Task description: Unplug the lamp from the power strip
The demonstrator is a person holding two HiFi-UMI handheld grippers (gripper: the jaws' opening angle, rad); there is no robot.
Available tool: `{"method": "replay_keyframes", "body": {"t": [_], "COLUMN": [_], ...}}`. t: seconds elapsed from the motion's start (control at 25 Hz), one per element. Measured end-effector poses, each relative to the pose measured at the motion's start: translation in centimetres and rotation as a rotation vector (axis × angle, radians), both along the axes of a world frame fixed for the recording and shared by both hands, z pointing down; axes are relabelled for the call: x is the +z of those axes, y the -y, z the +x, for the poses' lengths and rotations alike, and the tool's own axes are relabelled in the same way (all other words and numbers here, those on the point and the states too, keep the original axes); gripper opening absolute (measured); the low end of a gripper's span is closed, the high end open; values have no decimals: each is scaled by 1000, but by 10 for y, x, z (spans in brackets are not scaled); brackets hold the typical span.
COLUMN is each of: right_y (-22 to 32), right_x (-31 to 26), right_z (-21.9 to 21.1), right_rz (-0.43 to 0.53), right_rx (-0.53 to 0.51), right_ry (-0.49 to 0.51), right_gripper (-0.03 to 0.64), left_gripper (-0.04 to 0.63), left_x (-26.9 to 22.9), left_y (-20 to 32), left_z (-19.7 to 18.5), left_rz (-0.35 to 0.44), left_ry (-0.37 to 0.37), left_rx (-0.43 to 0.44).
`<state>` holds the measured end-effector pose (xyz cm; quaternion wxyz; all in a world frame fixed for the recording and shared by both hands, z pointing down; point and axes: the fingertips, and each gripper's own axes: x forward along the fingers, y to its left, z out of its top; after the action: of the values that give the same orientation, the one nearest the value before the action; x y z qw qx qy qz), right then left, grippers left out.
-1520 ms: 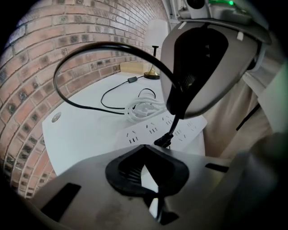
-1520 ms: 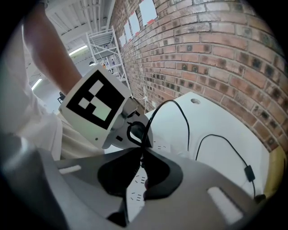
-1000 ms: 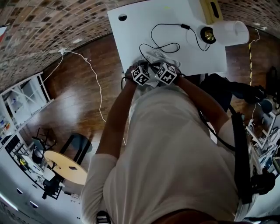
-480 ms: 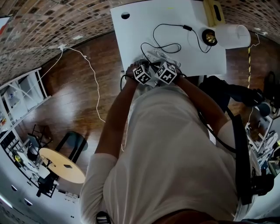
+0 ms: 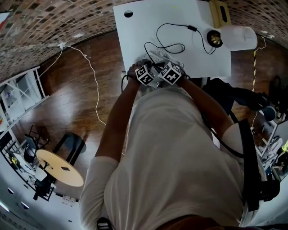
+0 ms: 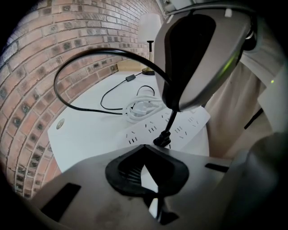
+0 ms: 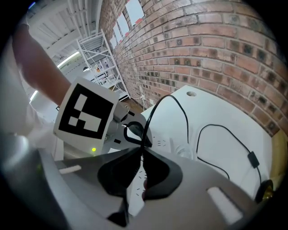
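Observation:
A white power strip (image 6: 189,126) lies near the front edge of the white table (image 5: 135,36). The lamp's black plug (image 6: 162,140) sits in one of its sockets. From the plug the black cord (image 7: 155,112) rises straight into my right gripper (image 7: 143,147), which is shut on it just above the plug. My left gripper (image 6: 145,147) is shut with nothing between its fingers, and its tips are down at the strip's near edge beside the plug. The lamp (image 5: 234,37), with a white shade and brass base, stands at the table's far right.
A coil of white cable (image 6: 141,108) lies just behind the strip. The lamp cord loops across the table past an inline switch (image 7: 253,158). A yellow box (image 5: 219,11) stands at the back edge. A brick wall runs behind the table, and wooden floor (image 5: 81,99) lies to the left.

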<state>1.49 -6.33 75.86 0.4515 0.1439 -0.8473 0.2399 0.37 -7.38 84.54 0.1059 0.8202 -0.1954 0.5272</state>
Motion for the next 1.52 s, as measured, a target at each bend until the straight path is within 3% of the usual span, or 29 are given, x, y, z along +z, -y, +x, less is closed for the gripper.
{"method": "replay_keyframes", "body": {"t": [0.24, 1.52], "right_y": [6, 9], "right_x": [0, 3], "right_z": [-13, -5], "right_rz": [12, -102], "right_rx": [-32, 115], "right_ry": [-34, -8], "right_gripper": [17, 14], "left_gripper": [-9, -9], "left_x": [0, 1], "left_y": [1, -1], "left_z": [0, -1], "left_rz": [1, -56], "left_ry": [-3, -2], "left_rx": [10, 63]}}
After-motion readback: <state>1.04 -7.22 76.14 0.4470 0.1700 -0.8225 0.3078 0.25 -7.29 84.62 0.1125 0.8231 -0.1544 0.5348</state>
